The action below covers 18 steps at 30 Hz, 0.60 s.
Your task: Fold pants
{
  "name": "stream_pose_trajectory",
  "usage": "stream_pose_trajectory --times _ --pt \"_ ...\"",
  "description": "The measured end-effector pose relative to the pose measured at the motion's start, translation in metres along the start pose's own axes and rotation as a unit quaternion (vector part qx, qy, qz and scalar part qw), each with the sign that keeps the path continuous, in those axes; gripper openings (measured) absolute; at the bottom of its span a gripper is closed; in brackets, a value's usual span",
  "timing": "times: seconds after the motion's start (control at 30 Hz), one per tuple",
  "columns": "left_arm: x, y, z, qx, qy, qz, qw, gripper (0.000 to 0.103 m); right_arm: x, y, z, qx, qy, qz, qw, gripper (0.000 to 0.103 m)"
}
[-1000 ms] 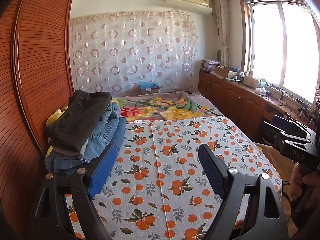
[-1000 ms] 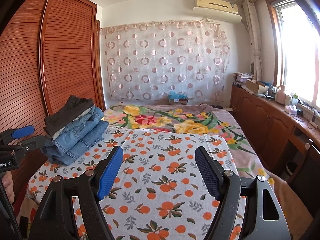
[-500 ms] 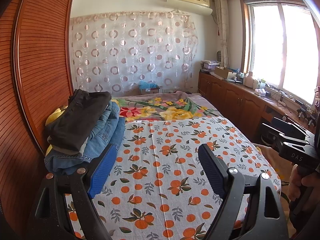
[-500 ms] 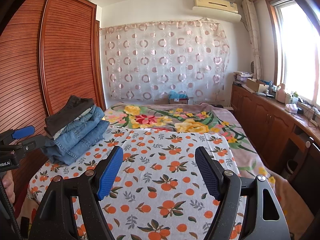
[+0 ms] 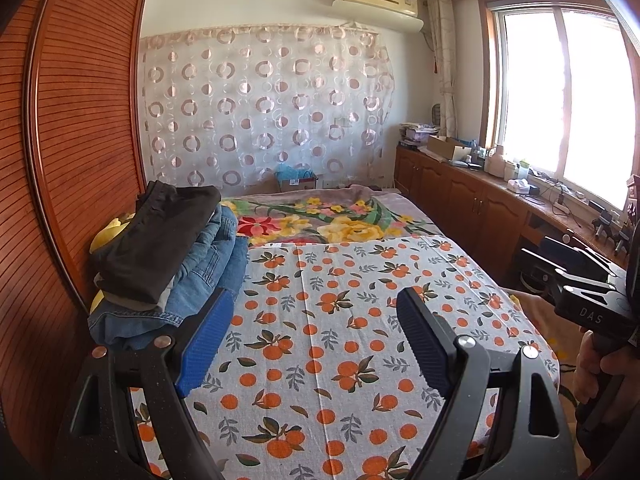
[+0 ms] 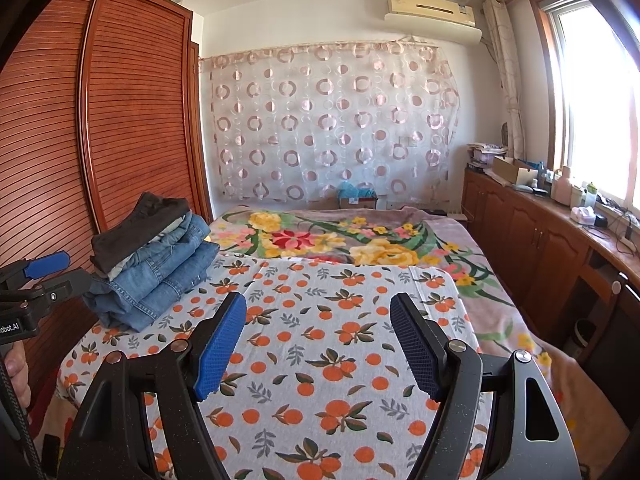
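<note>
A stack of pants (image 5: 160, 264) is seen folded on the bed (image 5: 340, 344), against the wardrobe (image 5: 80, 140) side: a dark pair on top, jeans beneath. No unfolded pair is visible on the orange-print sheet. The left gripper (image 5: 310, 340) and right gripper (image 6: 318, 344) are held above the sheet beside the stack, jaws spread, nothing gripped. The scene fits either a pause between pairs or a finished stack; no next move is settled.

Sunlit window (image 5: 560, 92), wooden wardrobe (image 6: 120, 128), patterned curtain (image 5: 264, 108)
</note>
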<state>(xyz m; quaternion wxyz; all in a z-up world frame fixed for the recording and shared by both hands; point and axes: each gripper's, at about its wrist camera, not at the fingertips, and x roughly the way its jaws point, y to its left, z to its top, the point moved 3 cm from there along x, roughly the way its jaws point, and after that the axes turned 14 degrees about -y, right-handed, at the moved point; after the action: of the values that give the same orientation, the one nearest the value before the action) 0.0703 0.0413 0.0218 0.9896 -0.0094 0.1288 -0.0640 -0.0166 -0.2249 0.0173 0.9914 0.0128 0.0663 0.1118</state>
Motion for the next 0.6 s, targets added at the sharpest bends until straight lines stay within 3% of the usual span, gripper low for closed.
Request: stream_pose_trajectory --times 0.6 --pt "-0.0011 -0.0004 -0.0005 0.000 -0.001 0.000 1.0000 0.084 0.0027 0.0032 -0.0019 0.002 -0.001 -0.001 1.000 0.076"
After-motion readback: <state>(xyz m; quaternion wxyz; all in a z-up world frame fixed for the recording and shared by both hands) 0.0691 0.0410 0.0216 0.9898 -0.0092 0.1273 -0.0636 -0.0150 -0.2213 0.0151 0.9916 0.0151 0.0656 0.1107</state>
